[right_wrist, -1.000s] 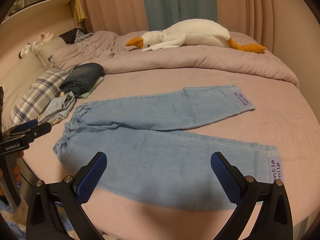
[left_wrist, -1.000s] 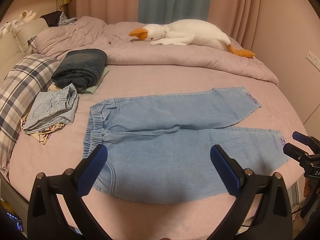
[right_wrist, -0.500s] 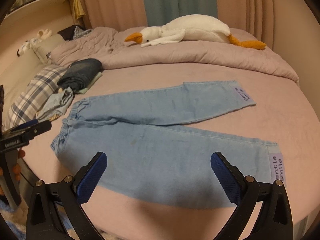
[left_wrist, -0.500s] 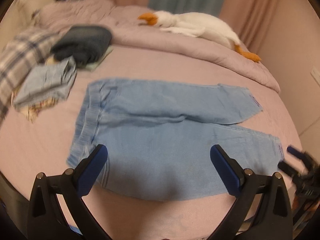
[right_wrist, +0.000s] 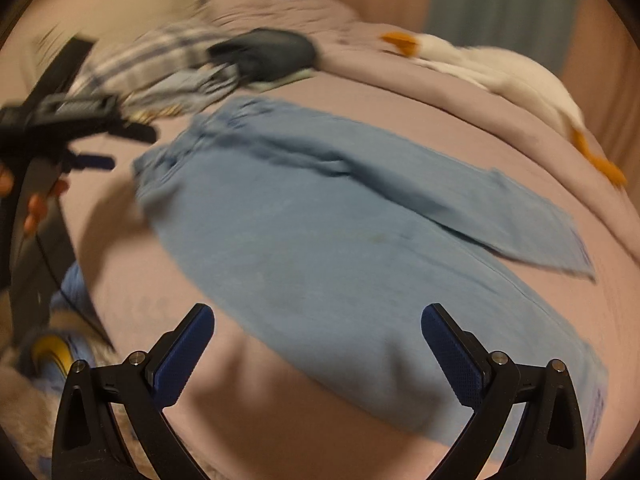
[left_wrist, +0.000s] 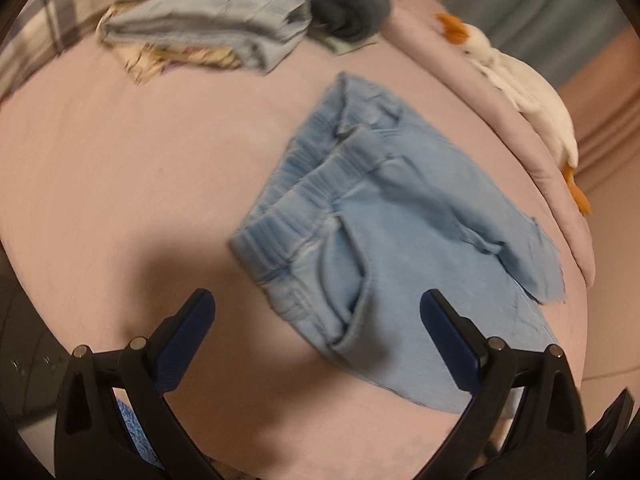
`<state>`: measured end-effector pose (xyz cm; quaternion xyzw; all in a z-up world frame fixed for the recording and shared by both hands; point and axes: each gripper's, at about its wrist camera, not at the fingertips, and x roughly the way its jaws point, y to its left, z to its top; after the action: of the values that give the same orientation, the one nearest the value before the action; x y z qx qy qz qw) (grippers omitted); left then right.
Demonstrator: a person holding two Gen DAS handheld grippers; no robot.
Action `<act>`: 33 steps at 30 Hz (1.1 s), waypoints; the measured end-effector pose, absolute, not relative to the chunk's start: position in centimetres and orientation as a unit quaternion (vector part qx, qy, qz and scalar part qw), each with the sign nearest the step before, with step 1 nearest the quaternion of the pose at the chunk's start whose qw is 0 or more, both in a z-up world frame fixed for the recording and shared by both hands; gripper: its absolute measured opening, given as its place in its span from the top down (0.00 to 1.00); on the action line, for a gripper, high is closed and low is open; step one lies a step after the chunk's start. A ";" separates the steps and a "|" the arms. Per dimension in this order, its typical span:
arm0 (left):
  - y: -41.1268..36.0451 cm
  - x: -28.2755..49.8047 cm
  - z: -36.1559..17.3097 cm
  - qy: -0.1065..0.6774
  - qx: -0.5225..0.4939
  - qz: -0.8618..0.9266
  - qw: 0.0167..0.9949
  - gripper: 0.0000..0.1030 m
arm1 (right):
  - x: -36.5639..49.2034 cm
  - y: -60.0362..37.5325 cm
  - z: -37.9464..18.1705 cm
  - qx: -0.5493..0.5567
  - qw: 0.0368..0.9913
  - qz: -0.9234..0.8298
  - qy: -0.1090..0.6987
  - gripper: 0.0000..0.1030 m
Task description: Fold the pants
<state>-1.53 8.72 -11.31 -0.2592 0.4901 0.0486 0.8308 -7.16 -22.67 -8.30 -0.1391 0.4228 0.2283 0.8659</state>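
Within the last second we had swung both hand-held grippers down close over the pants (left_wrist: 400,240), so grasping looked imminent and no fold was made. The left (left_wrist: 318,312) and right (right_wrist: 318,324) were spread, empty. One pair lay flat on the bed (left_wrist: 100,184); two folded garments (left_wrist: 208,36) and one goose (left_wrist: 528,104) lay beyond.

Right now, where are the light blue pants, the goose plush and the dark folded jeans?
light blue pants (left_wrist: 404,240), left wrist view, on the seat below the waistband
goose plush (left_wrist: 532,96), left wrist view, on its white body
dark folded jeans (right_wrist: 272,54), right wrist view, on the top fold
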 end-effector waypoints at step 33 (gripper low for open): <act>10.8 -1.4 -12.4 0.463 -0.290 0.020 0.837 0.70 | -5.8 -11.0 -12.3 -0.229 0.841 0.324 0.367 0.87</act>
<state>-1.37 10.81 -12.38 -0.2905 0.4631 0.0204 0.8371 -5.84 -11.03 -12.33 -0.2292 0.3669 0.3243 0.8412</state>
